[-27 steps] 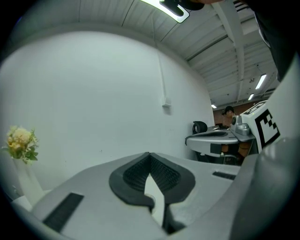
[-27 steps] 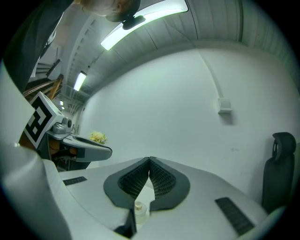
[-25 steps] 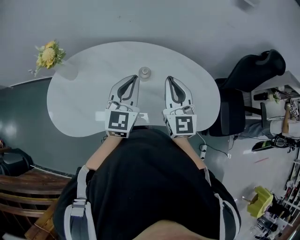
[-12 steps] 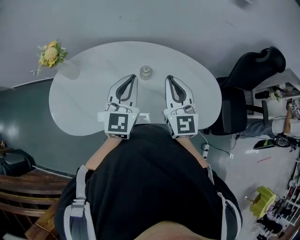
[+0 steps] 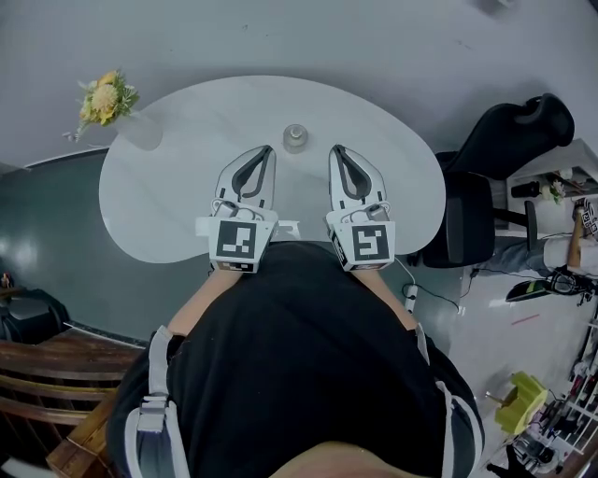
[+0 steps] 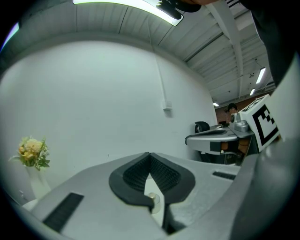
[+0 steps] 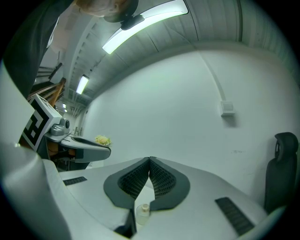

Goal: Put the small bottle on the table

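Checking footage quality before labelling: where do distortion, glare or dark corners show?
Head view: strong fisheye bending, table evenly lit. Left gripper view: black corners, ceiling lamp blown out. Right gripper view: same vignette, bright lamp strip, small bottle sharp.

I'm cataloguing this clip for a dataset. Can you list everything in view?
table: one, white, rounded, in front of the person
small bottle: one, clear, upright on the table just beyond the tongs' tips
flowers: one bunch, yellow, at the table's far left edge
vase: one, pale, holding the flowers
office chair: one, black, right of the table
wooden furniture: brown, lower left
left tongs: one, light grey with black pads, over the table, shut, empty
right tongs: one, same colours, beside the left tongs, shut, empty
shirt: one, black, on the person, nearest the camera
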